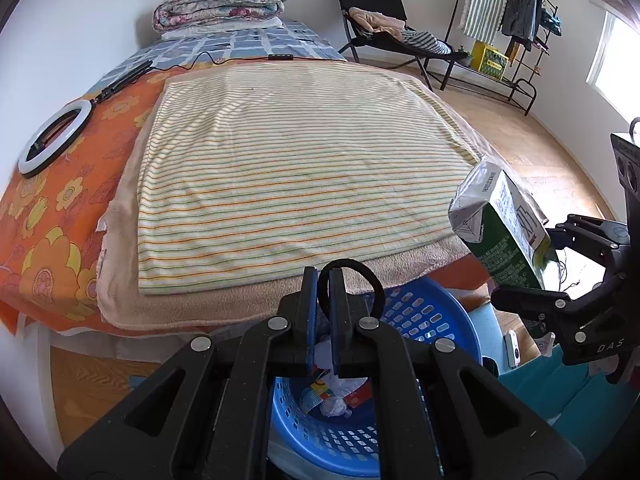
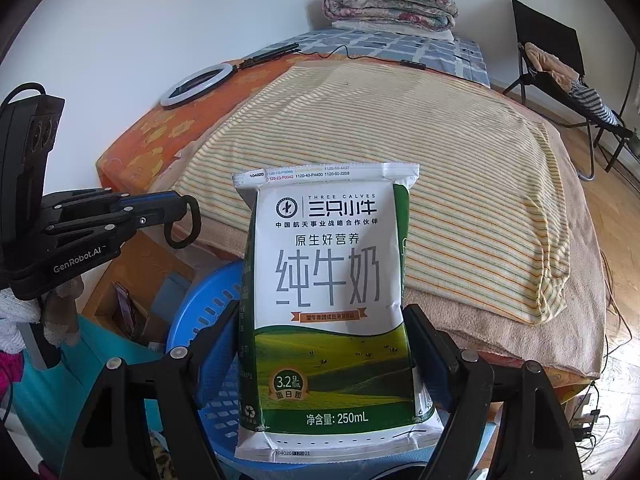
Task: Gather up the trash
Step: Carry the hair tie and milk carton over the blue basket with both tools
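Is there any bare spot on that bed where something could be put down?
Yes: the striped blanket is bare across its middle. Crowding sits along its edges: the ring light and cable on the orange sheet, the folded quilt at the far end. The blue basket below already holds trash.

Milk carton (image 2: 328, 308) in right gripper (image 2: 326, 344)

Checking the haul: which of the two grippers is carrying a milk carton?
The right gripper: its fingers clamp the white-and-green milk carton above the blue basket. The left gripper is shut on a black loop.
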`<action>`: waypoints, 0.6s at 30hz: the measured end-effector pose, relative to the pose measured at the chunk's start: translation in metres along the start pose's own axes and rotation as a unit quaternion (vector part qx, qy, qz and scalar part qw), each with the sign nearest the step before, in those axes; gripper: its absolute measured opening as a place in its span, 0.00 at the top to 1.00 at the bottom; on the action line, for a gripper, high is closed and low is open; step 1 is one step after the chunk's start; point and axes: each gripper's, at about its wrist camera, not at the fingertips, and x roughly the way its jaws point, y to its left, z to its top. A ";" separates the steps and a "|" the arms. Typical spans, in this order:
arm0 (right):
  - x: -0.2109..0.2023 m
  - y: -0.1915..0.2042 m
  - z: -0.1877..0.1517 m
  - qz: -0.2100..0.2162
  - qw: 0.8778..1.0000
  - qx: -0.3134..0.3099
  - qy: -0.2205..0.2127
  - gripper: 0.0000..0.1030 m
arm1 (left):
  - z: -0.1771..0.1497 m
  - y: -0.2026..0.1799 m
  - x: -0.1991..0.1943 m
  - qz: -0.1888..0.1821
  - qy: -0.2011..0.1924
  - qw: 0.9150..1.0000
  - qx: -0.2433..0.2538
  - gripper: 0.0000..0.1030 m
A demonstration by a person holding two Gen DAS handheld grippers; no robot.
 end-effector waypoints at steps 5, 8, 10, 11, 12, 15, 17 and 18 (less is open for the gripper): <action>-0.001 0.004 -0.014 0.004 1.000 0.000 0.008 0.21 | -0.014 -0.003 0.002 -0.005 0.011 1.000 0.000 0.97; 0.000 0.008 -0.023 0.009 1.000 0.000 0.016 0.21 | -0.022 -0.006 0.005 -0.008 0.020 1.000 0.003 0.97; 0.001 0.011 -0.029 0.013 1.000 0.000 0.021 0.21 | -0.028 -0.008 0.008 -0.009 0.027 1.000 0.007 0.97; 0.002 0.012 -0.032 0.015 1.000 0.000 0.025 0.21 | -0.031 -0.010 0.010 -0.009 0.031 0.999 0.010 0.97; 0.004 0.013 -0.035 0.017 0.999 -0.002 0.030 0.21 | -0.034 -0.012 0.011 -0.010 0.035 0.999 0.012 0.97; 0.009 0.016 -0.044 0.021 0.999 -0.005 0.043 0.21 | -0.040 -0.016 0.015 -0.011 0.043 0.999 0.019 0.97; 0.014 0.018 -0.049 0.025 0.998 -0.005 0.052 0.21 | -0.045 -0.018 0.017 -0.012 0.047 0.999 0.022 0.97; 0.016 0.018 -0.051 0.026 0.998 -0.005 0.056 0.21 | -0.047 -0.019 0.018 -0.013 0.051 0.998 0.024 0.97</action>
